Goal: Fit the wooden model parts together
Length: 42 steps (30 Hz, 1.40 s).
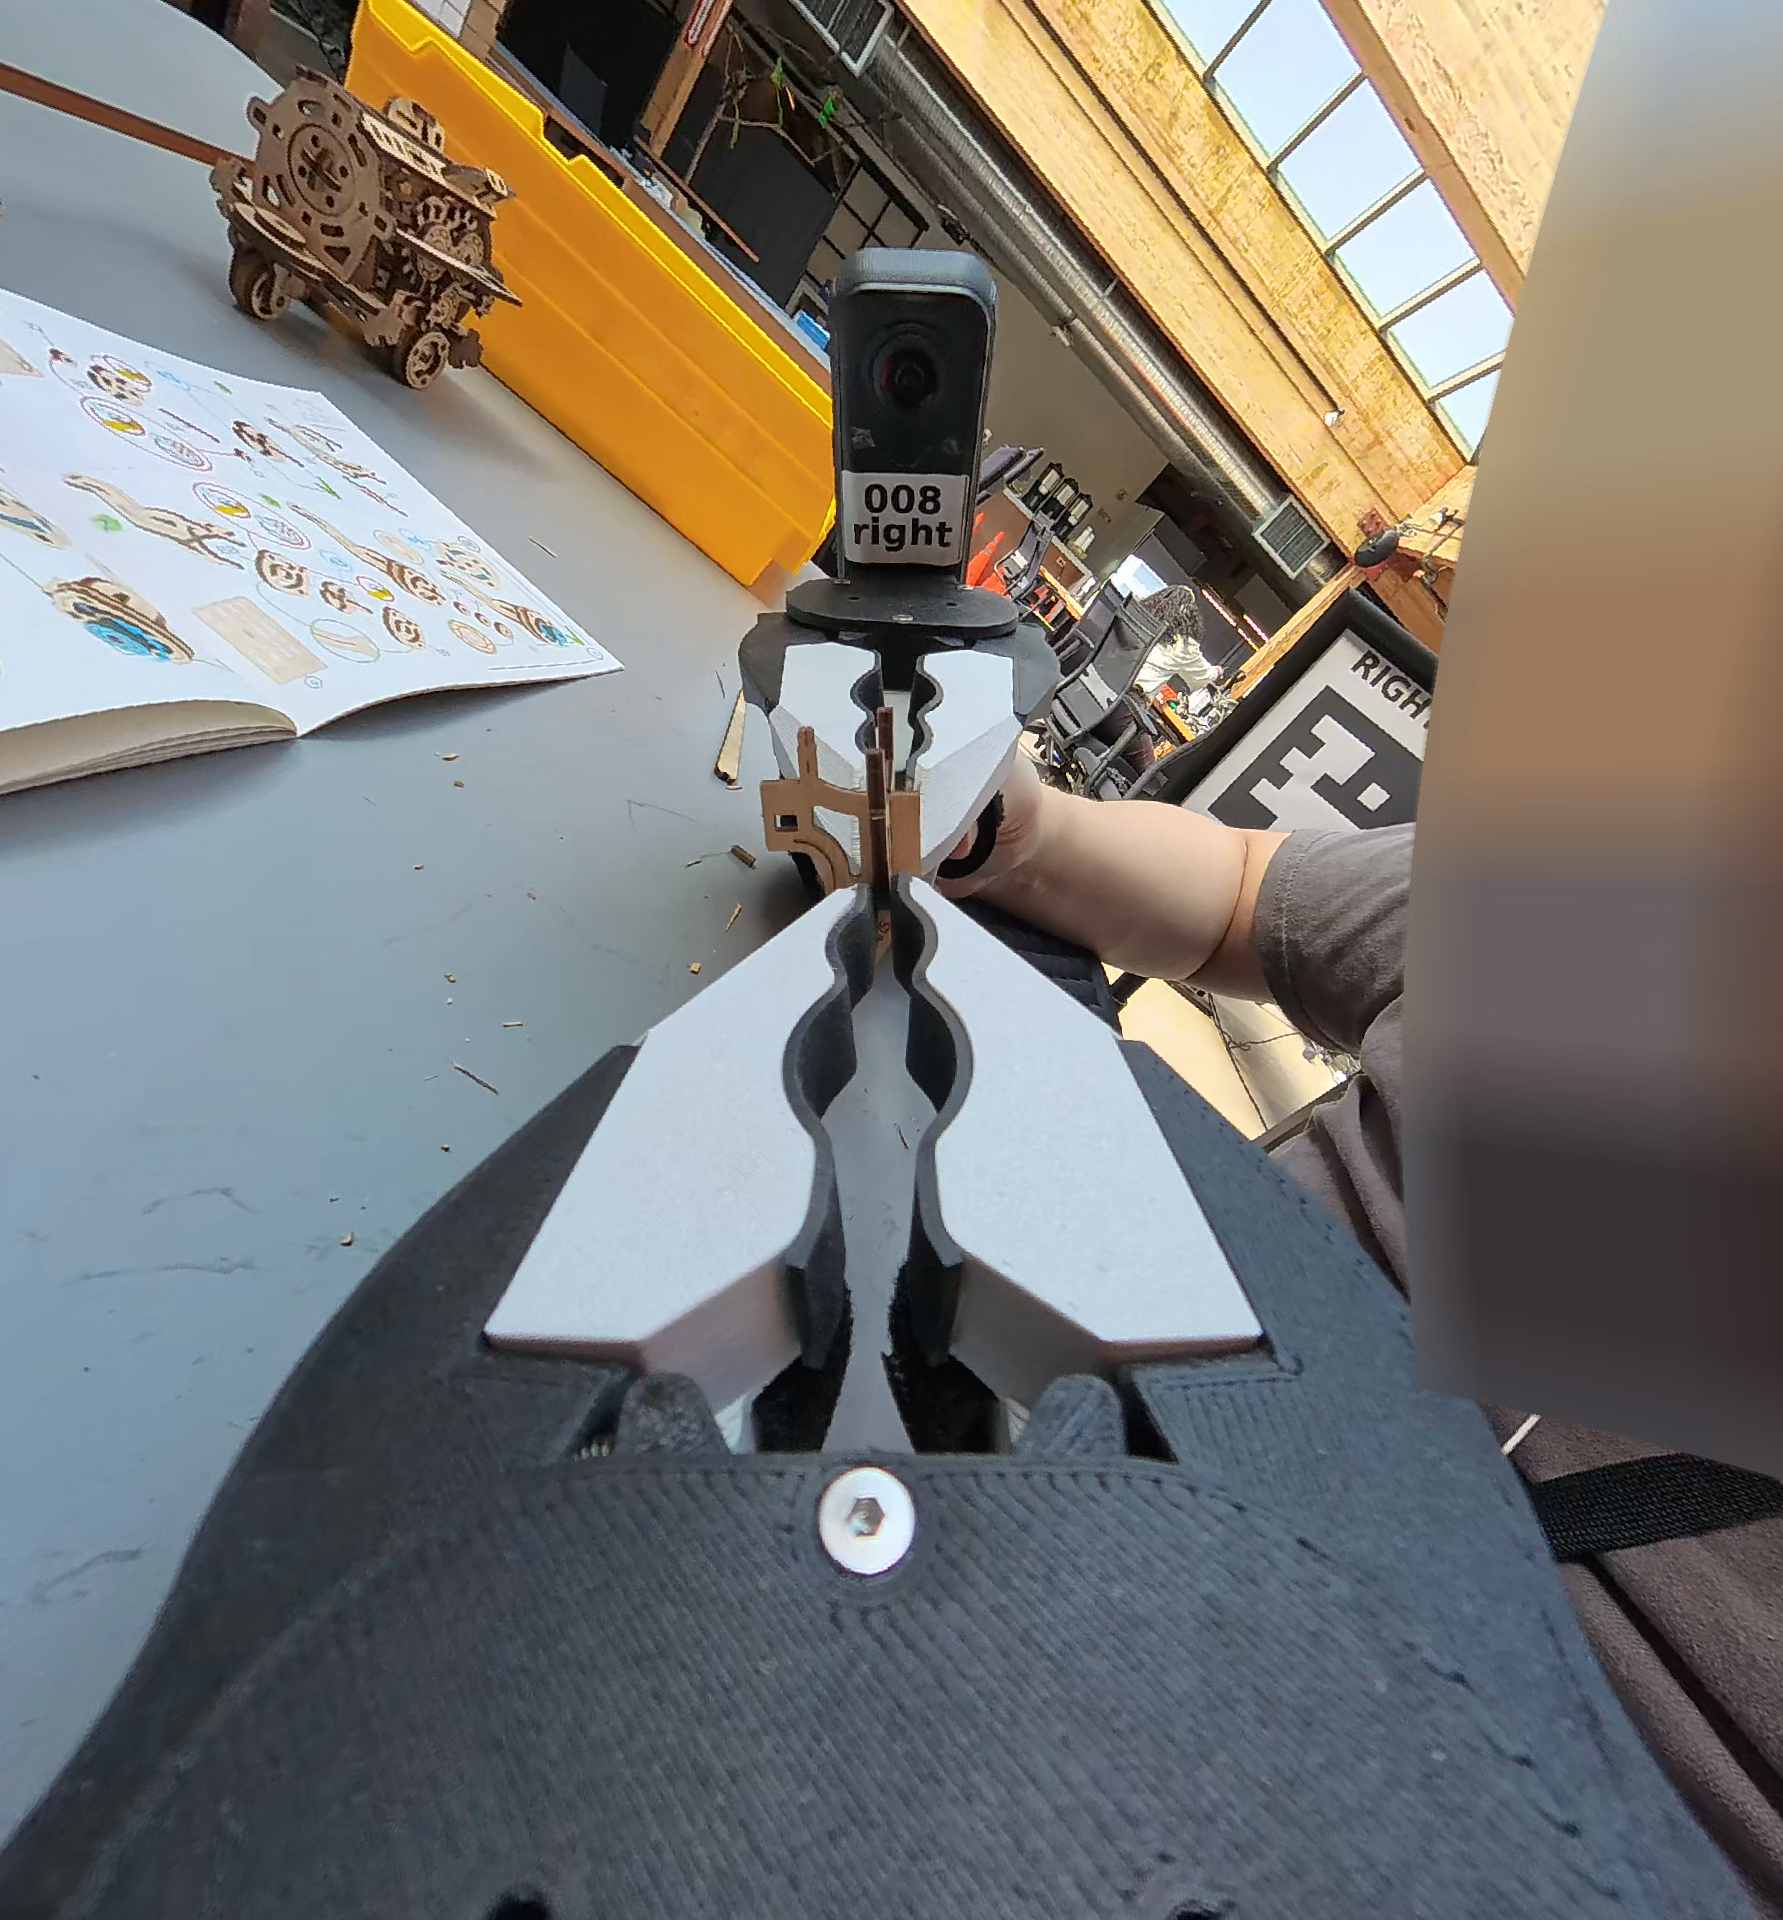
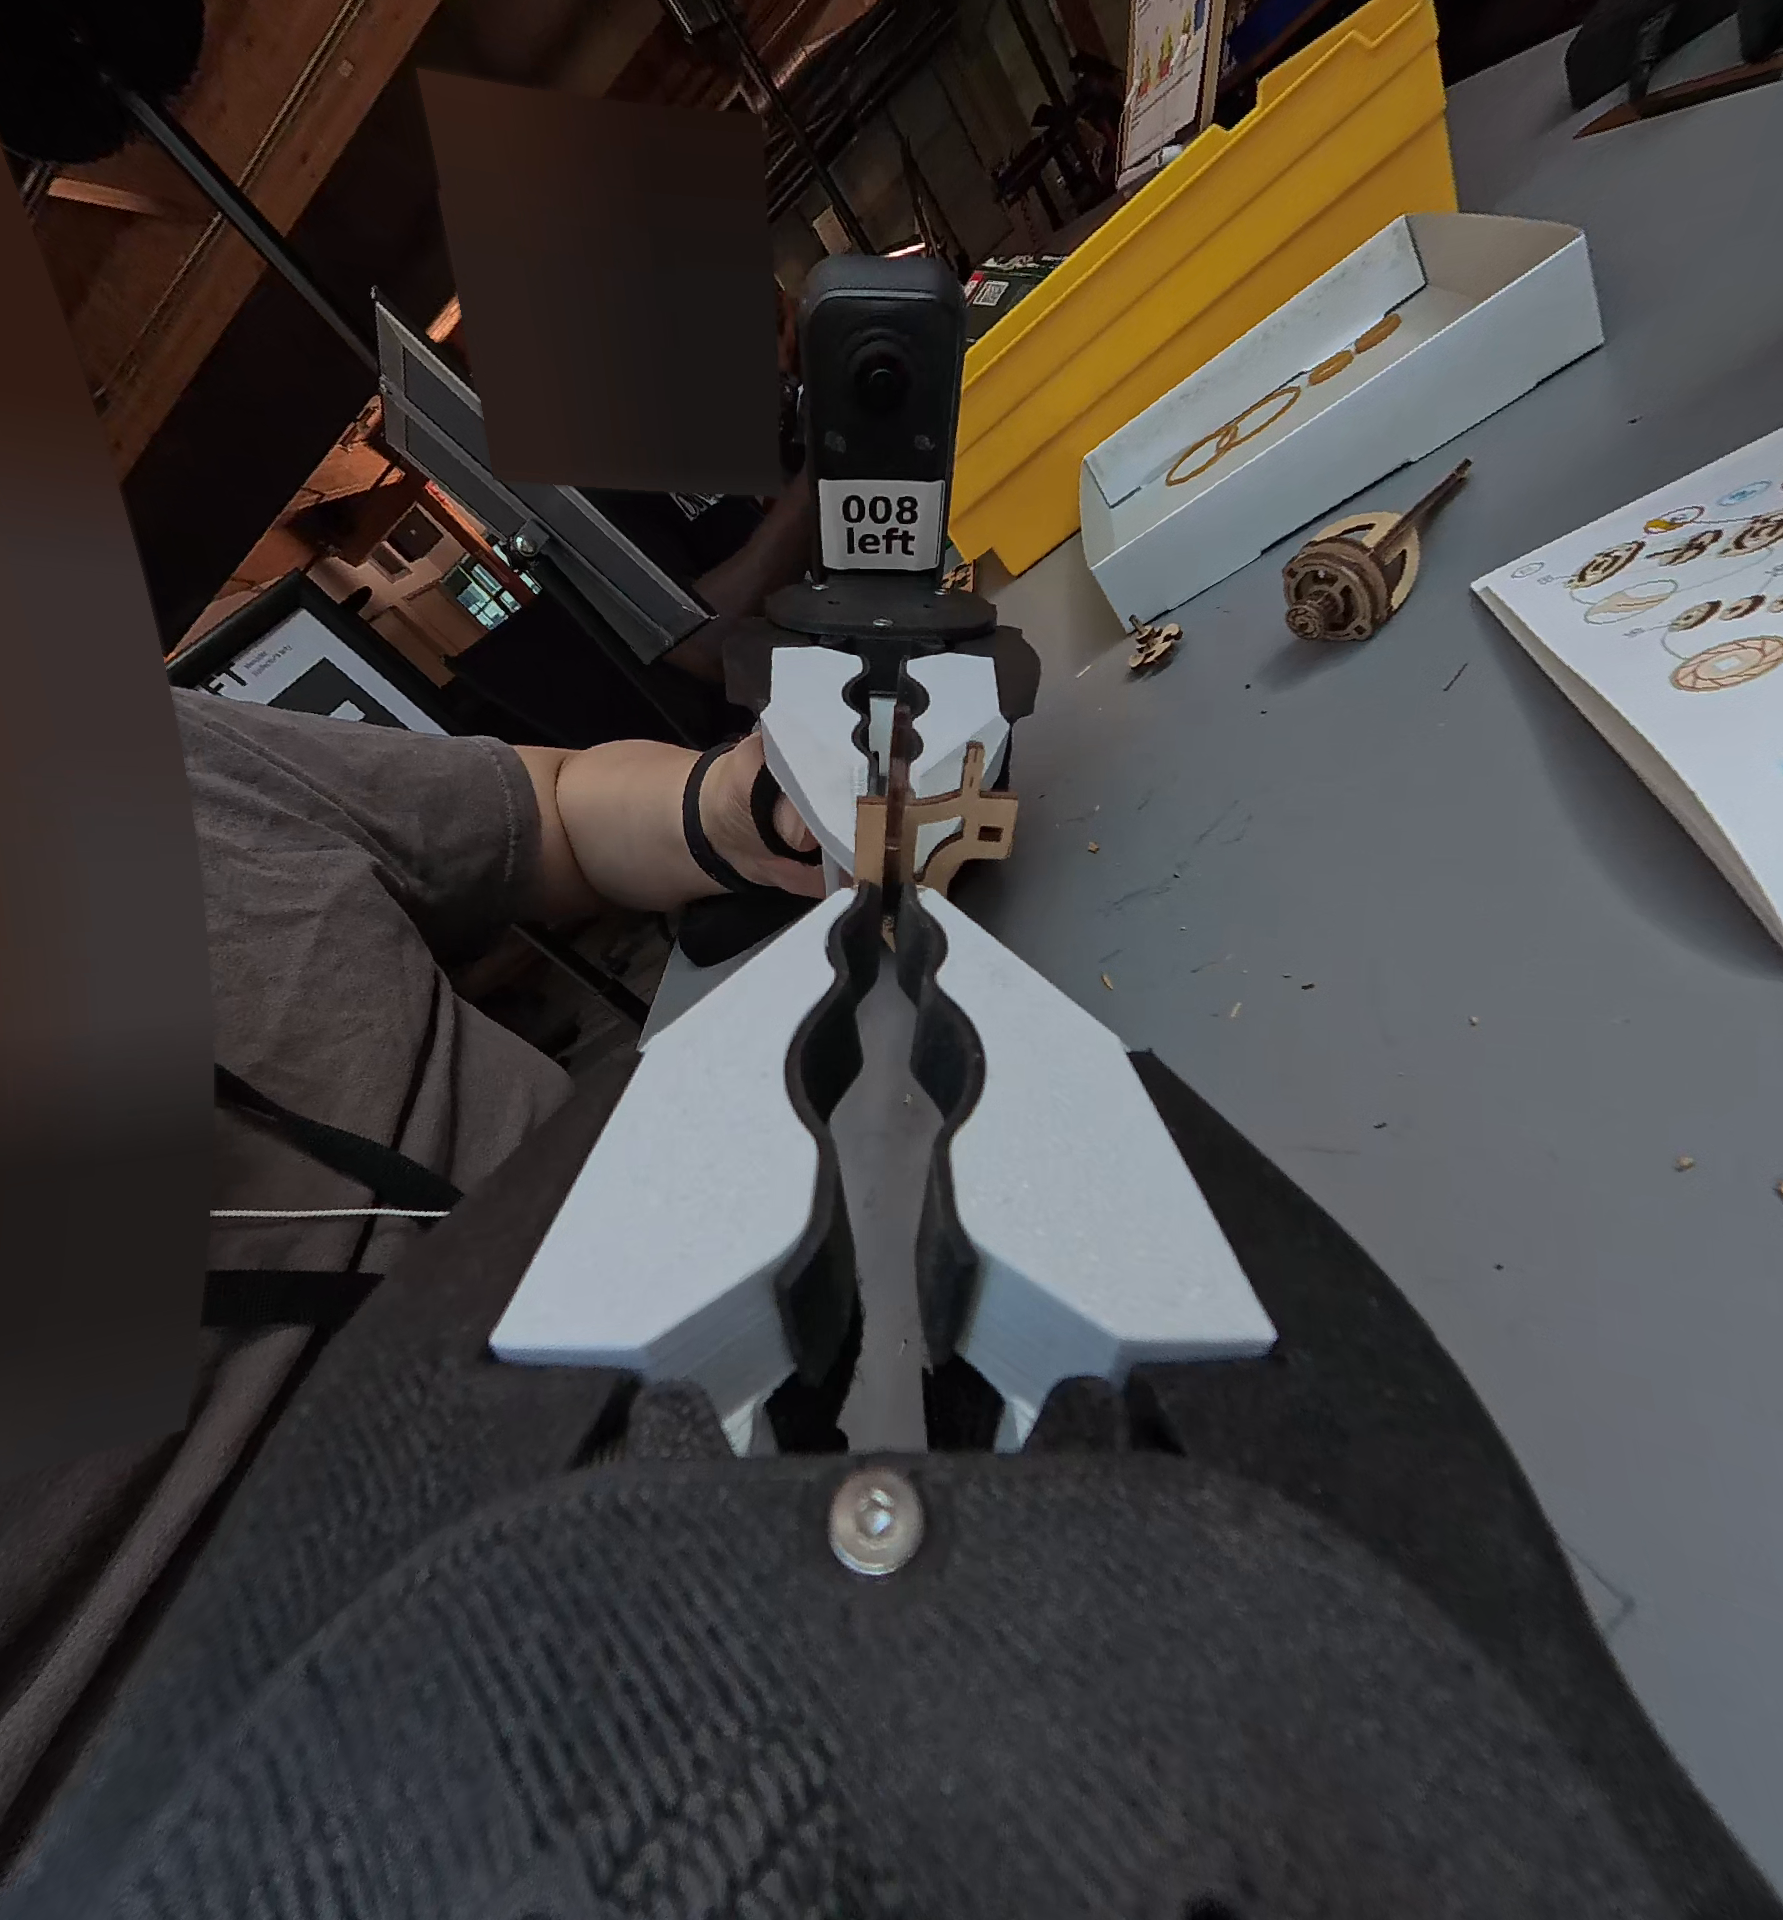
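Grippers (image 1: 882, 904) (image 2: 882, 904) tip-to-tip, clamping wooden part (image 1: 814, 821)

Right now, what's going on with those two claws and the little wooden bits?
Left gripper and right gripper shut, nose to nose. Wooden parts pinched between them above the table. Nothing in the way.

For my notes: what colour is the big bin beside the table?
Yellow. The bin shows best in the left wrist view.

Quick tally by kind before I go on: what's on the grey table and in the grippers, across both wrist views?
Assembled wooden models: 2, a wheeled gear model and a round spindle assembly
Flat wooden parts held between the grippers: at least 2
Small loose wooden piece: 1
Open instruction booklet: 1
White cardboard tray: 1
Yellow plastic bin: 1
Total: 8
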Each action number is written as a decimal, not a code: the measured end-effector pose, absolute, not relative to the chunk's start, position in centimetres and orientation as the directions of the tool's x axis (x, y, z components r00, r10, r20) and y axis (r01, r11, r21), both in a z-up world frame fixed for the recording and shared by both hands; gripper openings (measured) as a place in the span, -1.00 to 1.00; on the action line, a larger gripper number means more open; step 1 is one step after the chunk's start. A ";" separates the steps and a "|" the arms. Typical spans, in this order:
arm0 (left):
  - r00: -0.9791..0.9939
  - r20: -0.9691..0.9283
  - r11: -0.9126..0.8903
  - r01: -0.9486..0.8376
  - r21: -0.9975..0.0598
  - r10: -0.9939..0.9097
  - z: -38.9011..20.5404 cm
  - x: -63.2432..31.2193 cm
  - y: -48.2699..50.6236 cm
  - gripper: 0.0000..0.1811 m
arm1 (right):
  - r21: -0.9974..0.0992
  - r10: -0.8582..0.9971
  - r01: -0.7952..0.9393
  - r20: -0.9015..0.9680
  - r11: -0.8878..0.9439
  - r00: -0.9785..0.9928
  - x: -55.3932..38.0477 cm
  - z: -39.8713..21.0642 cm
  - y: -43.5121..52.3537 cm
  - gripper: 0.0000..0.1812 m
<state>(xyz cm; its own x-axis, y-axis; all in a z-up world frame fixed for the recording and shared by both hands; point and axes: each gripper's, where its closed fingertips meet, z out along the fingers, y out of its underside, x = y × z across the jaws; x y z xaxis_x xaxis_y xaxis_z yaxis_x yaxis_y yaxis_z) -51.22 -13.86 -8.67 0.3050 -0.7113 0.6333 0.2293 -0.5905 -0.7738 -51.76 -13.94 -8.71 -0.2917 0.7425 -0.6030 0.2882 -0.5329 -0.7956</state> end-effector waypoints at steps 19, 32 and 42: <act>0.317 0.633 -0.595 0.220 -0.773 -0.706 -8.9 -51.2 -13.9 -1.00 | -0.807 0.760 0.296 -0.586 -0.512 -0.281 -51.9 -9.0 -14.0 -0.98; 0.292 0.633 -0.582 0.250 -0.774 -0.717 -8.3 -51.8 -14.1 -0.99 | -0.784 0.725 0.195 -0.619 -0.589 -0.302 -51.5 -7.3 -12.5 -0.80; 0.275 0.622 -0.588 0.202 -0.783 -0.733 -8.4 -50.9 -14.5 -0.99 | -0.830 0.764 0.201 -0.557 -0.520 -0.326 -51.4 -7.1 -13.4 -0.98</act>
